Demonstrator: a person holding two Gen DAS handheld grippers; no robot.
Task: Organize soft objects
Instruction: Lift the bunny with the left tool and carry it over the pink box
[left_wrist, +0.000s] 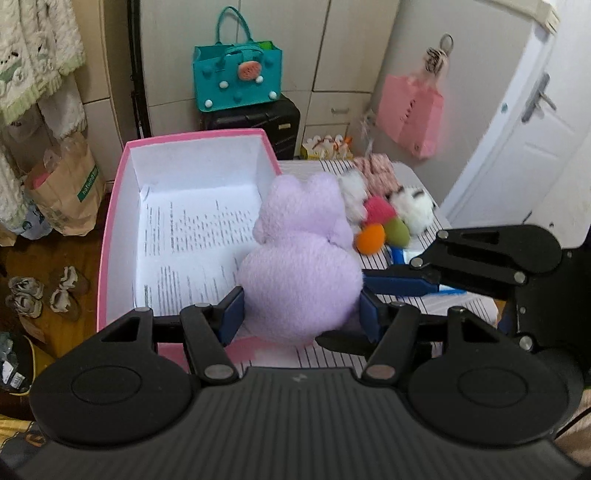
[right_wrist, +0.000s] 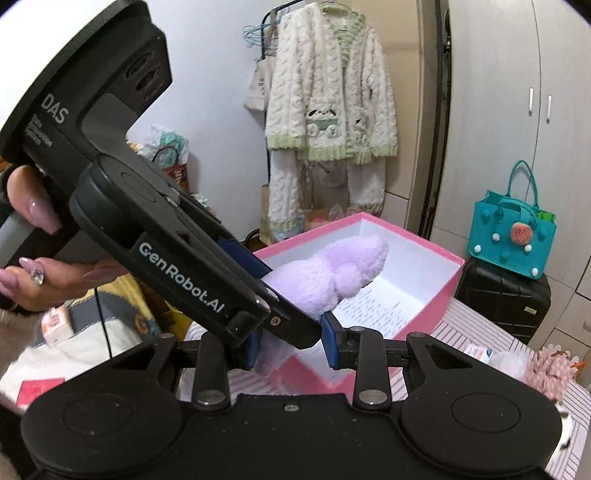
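I hold purple plush (left_wrist: 299, 273) clenched in left tongs (left_wrist: 301, 312) | right tongs (right_wrist: 291, 343) pinch its lower edge | light, squashy; grip body | over pink box (left_wrist: 118, 206)

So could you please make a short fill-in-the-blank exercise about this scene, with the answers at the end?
1. The left tongs hold a plush toy whose colour is ____.
2. The open box has a rim coloured ____.
3. On the bottom of the box lies a sheet of printed ____.
4. The teal bag stands on a black ____.

Answers: purple; pink; paper; suitcase
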